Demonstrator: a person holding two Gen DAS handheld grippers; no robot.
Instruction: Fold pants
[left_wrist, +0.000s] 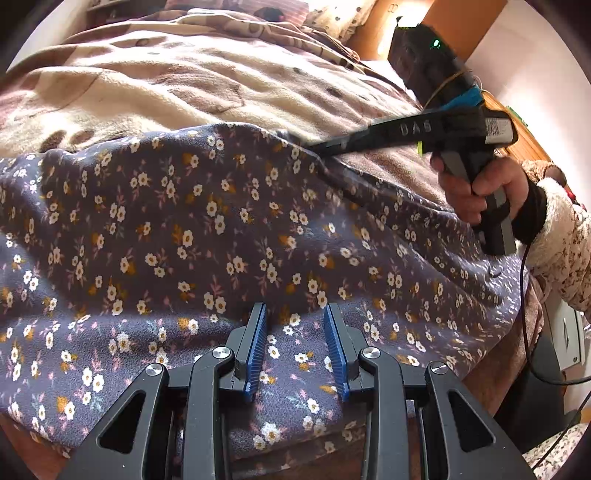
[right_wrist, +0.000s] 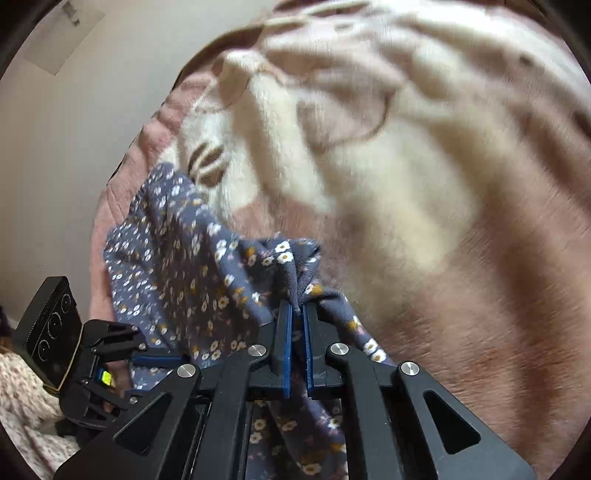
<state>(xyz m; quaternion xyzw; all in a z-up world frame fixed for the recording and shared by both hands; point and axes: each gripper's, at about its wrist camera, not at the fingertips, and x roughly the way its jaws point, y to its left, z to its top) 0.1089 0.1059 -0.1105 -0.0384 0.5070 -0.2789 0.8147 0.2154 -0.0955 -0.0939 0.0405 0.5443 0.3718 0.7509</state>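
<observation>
Fabric: grey-purple floral pants (left_wrist: 229, 236) lie spread across a bed, on a fluffy cream and brown blanket (left_wrist: 177, 85).
Left tongs (left_wrist: 295, 325): held at a middling gap, blue ribbed pads standing on either side of a low ridge of the pants near the bed's front edge; whether the pads press the cloth cannot be told.
Right tongs (right_wrist: 297, 314): drawn narrow, pinching a bunched fold of the pants' edge between the blue pads.
Right hand (left_wrist: 476, 192): seen from the left wrist view, gripping the tool's handle at the far right side of the pants.
Step in hand: judged to be the start of a fold, with one edge of the pants gripped and ready to be carried.
Next move: probably calls for lifting the pinched edge and bringing it across the spread cloth, while the left side stays pinned or lifts with it.
Edges: the near hem hangs at the bed's front edge.
Open room: bare blanket lies beyond the pants, giving space to lay the fold.
</observation>
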